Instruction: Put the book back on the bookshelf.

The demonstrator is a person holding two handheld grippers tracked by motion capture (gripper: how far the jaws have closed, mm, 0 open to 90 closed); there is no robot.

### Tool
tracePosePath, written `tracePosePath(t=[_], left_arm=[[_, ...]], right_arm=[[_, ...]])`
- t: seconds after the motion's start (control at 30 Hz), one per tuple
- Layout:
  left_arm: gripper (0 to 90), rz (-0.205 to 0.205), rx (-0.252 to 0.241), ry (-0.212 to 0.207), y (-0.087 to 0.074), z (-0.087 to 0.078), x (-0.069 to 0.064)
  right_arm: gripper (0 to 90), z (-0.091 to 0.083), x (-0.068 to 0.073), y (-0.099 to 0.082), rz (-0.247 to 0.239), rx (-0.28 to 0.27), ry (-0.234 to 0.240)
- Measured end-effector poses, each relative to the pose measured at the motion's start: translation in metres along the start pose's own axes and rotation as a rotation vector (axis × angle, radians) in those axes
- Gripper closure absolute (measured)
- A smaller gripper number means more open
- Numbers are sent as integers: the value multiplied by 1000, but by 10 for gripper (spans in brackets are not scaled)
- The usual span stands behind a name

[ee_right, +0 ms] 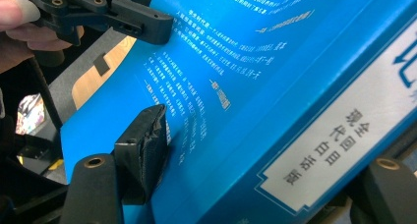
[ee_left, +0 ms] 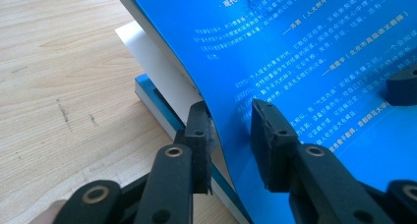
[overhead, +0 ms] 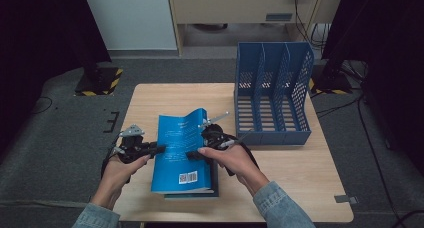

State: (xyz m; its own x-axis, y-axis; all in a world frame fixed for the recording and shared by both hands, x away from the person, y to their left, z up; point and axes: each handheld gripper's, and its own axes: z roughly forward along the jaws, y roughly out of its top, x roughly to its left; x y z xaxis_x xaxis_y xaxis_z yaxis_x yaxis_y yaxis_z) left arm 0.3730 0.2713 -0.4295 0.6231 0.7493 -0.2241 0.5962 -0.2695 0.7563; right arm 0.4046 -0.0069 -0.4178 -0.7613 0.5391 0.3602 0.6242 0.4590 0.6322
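Left gripper [ee_left: 228, 130] jaws are closed on the free edge of the glossy blue paperback book [overhead: 182, 150]; right gripper [overhead: 196, 155] is clamped across its spine. The book is held tilted above a second book [overhead: 216, 185] on the wooden table [overhead: 300, 188]. Both grips should be kept firm and lifted evenly.

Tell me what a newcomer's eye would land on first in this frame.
The bright blue book at the near middle of the wooden table stands out first, its back cover bowed upward. The left gripper pinches the book's left edge and the right gripper holds its spine side, with a second book lying underneath. Behind and to the right stands an empty blue file rack.
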Motion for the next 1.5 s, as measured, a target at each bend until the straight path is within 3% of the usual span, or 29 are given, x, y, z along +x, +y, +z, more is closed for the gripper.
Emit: tracePosePath(t=[0.33, 0.5, 0.83, 1.23, 1.5], left_arm=[[752, 12, 13, -24, 7, -10, 2], [762, 42, 24, -17, 13, -16, 0], [788, 69, -8, -5, 30, -27, -4], [792, 132, 25, -16, 40, -33, -11], [799, 145, 44, -23, 45, -35, -12]], right_arm=[[362, -4, 4, 7, -15, 14, -1], [379, -9, 9, 13, -37, 14, -14], [419, -20, 6, 21, -41, -21, -17], [426, -28, 7, 26, -49, 0, -15], [428, -32, 7, 34, -64, 24, -18]])
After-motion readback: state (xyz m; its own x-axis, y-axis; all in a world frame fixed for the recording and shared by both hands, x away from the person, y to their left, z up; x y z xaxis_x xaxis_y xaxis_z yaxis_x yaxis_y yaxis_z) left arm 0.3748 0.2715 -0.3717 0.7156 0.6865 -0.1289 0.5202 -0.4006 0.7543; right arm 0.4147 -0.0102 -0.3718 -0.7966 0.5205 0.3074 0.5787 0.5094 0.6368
